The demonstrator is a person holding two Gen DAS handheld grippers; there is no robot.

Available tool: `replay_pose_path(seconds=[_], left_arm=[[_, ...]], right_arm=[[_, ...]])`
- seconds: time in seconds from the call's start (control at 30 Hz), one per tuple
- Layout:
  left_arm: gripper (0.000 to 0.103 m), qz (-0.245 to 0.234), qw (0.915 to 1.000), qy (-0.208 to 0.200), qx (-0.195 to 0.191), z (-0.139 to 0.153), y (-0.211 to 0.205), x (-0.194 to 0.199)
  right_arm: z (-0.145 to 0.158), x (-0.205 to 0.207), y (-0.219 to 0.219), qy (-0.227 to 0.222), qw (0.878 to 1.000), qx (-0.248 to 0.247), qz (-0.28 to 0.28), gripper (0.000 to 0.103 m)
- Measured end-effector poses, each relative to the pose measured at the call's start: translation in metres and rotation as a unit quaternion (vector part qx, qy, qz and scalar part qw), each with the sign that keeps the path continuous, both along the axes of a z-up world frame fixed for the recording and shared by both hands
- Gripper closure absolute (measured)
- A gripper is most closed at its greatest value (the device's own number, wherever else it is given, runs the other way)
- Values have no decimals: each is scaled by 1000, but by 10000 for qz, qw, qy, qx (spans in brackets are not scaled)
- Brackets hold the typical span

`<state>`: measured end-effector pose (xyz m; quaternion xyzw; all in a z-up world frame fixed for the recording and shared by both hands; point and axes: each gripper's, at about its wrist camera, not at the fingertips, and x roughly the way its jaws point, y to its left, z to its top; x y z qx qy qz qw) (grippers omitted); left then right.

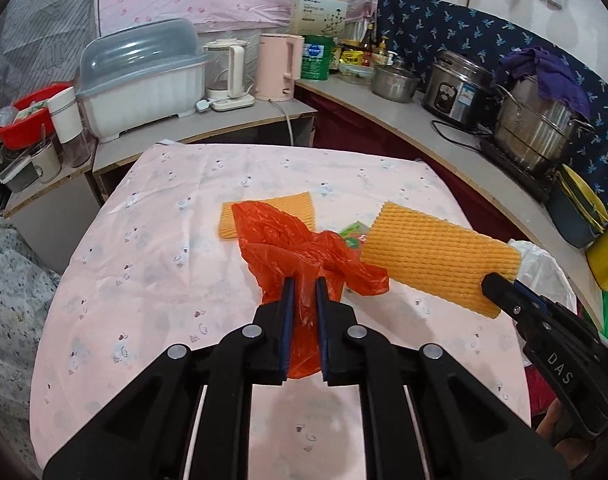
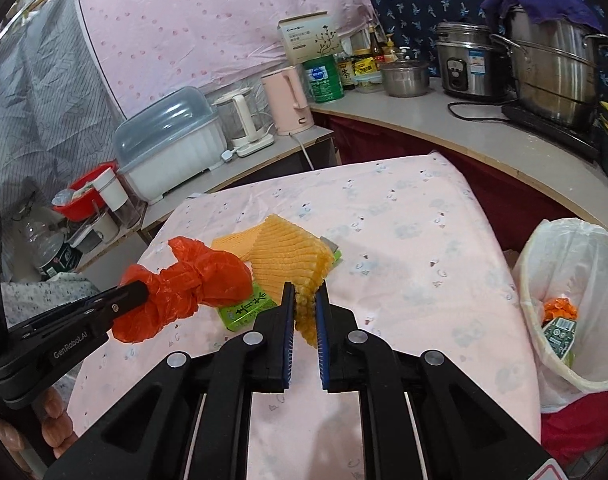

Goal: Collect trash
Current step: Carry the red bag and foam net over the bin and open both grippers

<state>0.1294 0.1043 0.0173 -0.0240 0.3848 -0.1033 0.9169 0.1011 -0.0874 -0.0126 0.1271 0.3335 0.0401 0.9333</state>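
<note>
You are pinching red plastic bag [image 1: 300, 248] in left gripper [image 1: 302, 280], orange foam net [image 2: 288, 256] in right gripper [image 2: 305, 286], both lifted clear above table [image 2: 403, 240]. Both probably light, limp, slippery: be gripping bunched folds. Bin [image 2: 543, 256] waiting at right.

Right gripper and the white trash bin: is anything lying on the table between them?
No. In the right wrist view, only bare pink tablecloth lies between the right gripper, shut on yellow foam netting, and the bin.
</note>
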Motion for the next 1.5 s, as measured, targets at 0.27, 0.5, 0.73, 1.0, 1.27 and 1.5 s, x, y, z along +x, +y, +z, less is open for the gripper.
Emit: replay_pose_path(seconds=[0.27, 0.5, 0.73, 1.0, 1.27, 1.5], left_arm=[[94, -732, 9970, -227, -119, 27, -68, -17], [94, -1436, 9889, -354, -137, 43, -141, -25], [94, -2194, 9750, -296, -167, 44, -227, -30], [93, -2774, 9606, 29, -164, 22, -296, -33], [56, -2736, 9614, 177, -233, 3, -322, -19], [55, -2364, 9715, 154, -96, -2, -304, -2]], right_arm=[[21, -33, -62, -277, 9979, 22, -588, 93], [33, -67, -134, -470, 9900, 76, -1332, 93], [32, -103, -208, -539, 9754, 159, -2130, 93], [18, -130, -267, -429, 9598, 224, -2764, 93], [4, -127, -284, -288, 9564, 228, -2897, 93], [-3, -106, -279, -232, 9605, 266, -2759, 87]])
